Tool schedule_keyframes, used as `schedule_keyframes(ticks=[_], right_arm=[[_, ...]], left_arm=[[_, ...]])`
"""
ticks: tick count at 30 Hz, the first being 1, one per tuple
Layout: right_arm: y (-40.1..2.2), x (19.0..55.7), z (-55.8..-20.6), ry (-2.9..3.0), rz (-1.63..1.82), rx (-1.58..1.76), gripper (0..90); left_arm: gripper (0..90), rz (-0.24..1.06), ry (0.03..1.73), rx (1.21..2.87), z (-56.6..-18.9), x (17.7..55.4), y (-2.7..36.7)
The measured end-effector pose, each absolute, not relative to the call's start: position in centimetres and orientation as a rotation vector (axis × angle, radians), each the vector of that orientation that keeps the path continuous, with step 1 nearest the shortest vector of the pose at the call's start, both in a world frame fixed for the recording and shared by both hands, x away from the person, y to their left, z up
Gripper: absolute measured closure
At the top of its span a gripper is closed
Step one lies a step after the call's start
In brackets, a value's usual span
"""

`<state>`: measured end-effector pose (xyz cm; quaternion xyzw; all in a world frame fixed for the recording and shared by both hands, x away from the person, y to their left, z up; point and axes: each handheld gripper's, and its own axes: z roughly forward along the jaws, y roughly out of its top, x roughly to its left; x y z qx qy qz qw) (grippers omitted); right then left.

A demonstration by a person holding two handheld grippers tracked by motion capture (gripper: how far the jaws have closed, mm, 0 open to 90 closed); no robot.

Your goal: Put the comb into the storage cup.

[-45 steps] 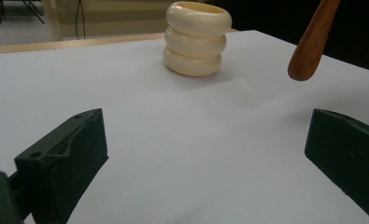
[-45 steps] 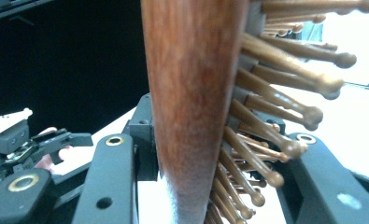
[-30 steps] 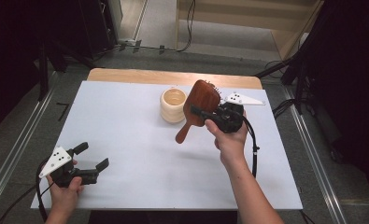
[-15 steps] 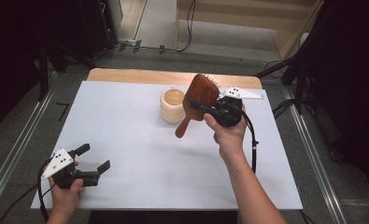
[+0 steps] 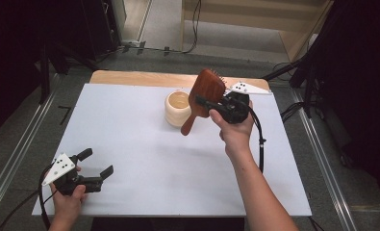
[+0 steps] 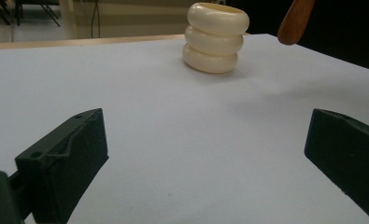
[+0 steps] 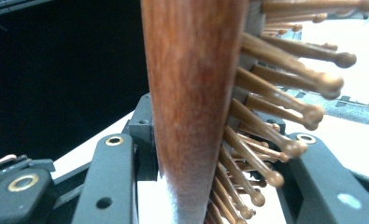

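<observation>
In the high view, a wooden hairbrush (image 5: 204, 94) is held off the white table (image 5: 144, 144) by the right gripper (image 5: 211, 103), whose jaws are clamped across the brush head. The brush is tilted, with its head up and away from the person and its handle sloping down toward the near left, just beside a cream ribbed cup (image 5: 178, 108) that stands upright on the table toward the far edge. Whether the handle touches the cup cannot be told. The left gripper (image 5: 97, 163) is seen at the near left corner of the table, well apart from the brush, its jaws spread with nothing between them.

In the left gripper view, the two black jaws are seen wide apart over the bare white surface. The cream cup (image 6: 216, 37) is seen farther off, and the rounded end of the brush handle (image 6: 295, 21) hangs above the table just to its right.

In the right gripper view, the brush head (image 7: 194, 102) is seen edge-on between the jaws: the wooden back is pressed by one jaw, and the ball-tipped wooden bristles (image 7: 285, 93) point toward the other.
</observation>
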<state>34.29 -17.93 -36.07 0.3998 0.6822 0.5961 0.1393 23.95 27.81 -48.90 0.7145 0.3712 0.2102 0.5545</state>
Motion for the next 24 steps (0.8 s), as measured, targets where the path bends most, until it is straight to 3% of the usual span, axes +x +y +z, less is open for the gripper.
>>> schedule_keyframes(ticks=[24], right_arm=[[-18.1,36.5,-34.7,1.93,1.73,1.167,52.8]], left_arm=[[0.0,0.497,0.873,1.689,-48.9,23.9,27.8]])
